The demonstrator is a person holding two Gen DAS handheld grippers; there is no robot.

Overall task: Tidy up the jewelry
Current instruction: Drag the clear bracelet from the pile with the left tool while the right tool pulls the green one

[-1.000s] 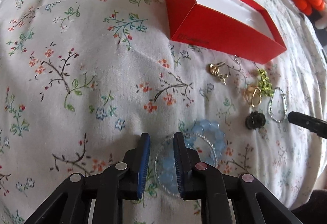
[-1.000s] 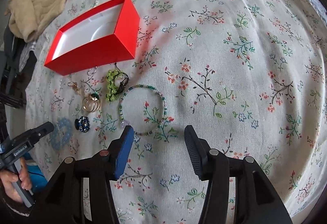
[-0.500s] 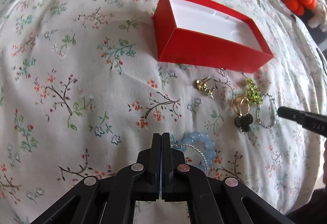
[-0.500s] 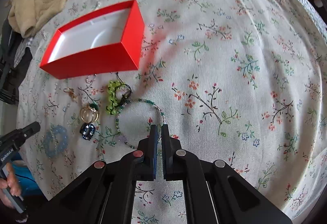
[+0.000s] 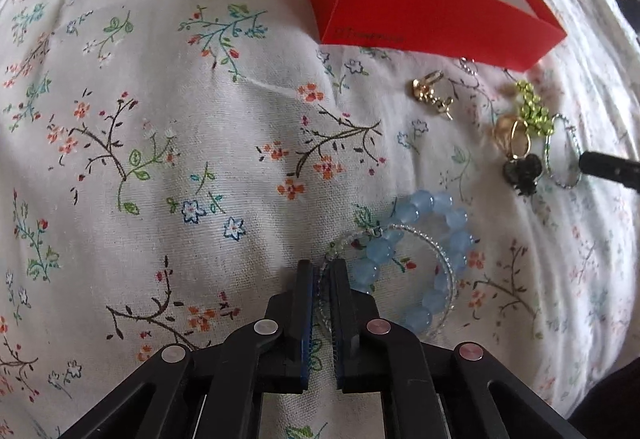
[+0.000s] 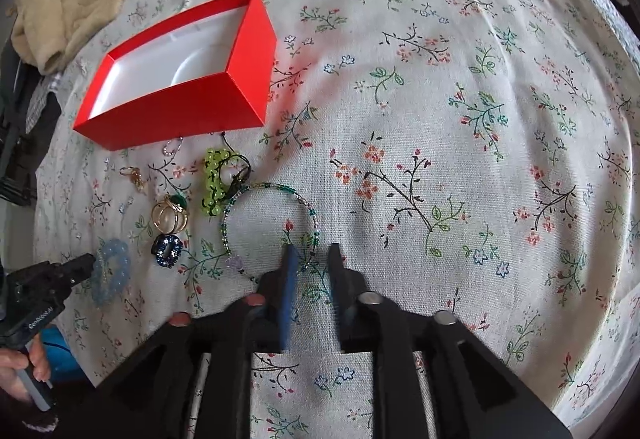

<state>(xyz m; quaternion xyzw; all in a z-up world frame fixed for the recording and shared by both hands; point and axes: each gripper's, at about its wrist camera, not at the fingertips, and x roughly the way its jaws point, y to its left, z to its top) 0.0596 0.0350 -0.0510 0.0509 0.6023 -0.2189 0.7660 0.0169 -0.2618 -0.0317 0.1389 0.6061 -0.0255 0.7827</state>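
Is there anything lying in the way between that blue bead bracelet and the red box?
Nothing visible blocks it: bare floral cloth lies between the blue bead bracelet and the red box. The gold earring sits off to the right.

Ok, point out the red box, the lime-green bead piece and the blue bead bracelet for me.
red box (image 6: pixel 180 111): right wrist view, on its near outer wall.
lime-green bead piece (image 6: pixel 211 179): right wrist view, on its left bead column.
blue bead bracelet (image 5: pixel 424 203): left wrist view, on a far-side bead.

Box (image 6: pixel 176 107) behind jewelry; rings (image 6: pixel 170 219) between bead bracelet (image 6: pixel 112 271) and wire bracelet (image 6: pixel 272 223).
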